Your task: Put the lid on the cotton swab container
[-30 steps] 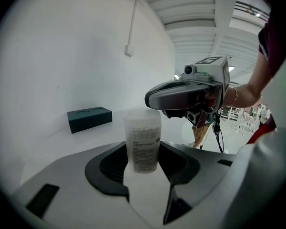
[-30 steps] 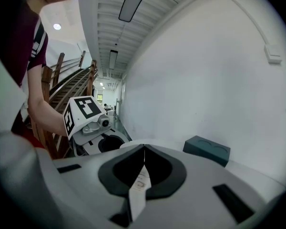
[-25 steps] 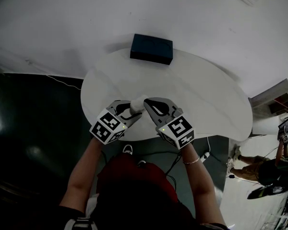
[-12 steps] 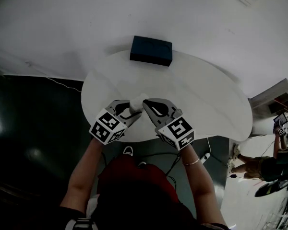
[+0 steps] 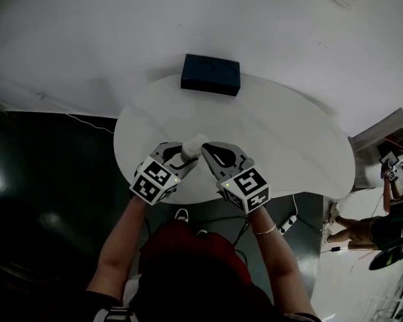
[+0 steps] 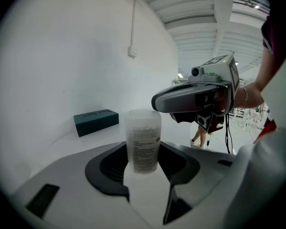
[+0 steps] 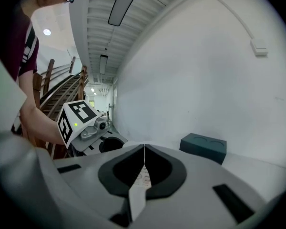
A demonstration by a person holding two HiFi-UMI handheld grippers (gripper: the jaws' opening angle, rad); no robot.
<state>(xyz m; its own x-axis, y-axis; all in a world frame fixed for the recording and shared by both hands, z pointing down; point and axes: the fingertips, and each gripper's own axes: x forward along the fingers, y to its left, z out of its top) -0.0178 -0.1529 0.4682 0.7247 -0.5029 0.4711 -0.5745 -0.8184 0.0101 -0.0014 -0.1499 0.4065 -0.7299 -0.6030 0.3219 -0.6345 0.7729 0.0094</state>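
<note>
The cotton swab container (image 6: 143, 142), a clear tube with a printed label and a translucent lid on top, stands upright on the round white table (image 5: 269, 133) near its front edge. My left gripper (image 6: 143, 152) is shut on its lower part, a dark pad against each side. The right gripper (image 6: 157, 101) reaches in from the right with its tips just over the lid. In the right gripper view its jaws (image 7: 144, 149) meet in a thin line with nothing between them. From the head view, both grippers (image 5: 188, 150) (image 5: 205, 147) converge on the container (image 5: 192, 144).
A dark blue box (image 5: 210, 74) lies at the table's far edge, also seen as the box (image 6: 96, 121) behind the container. A person stands on the floor at the far right (image 5: 363, 230). Cables run under the table's front edge.
Both grippers stay at the container. Only the head view has shifted a little.
</note>
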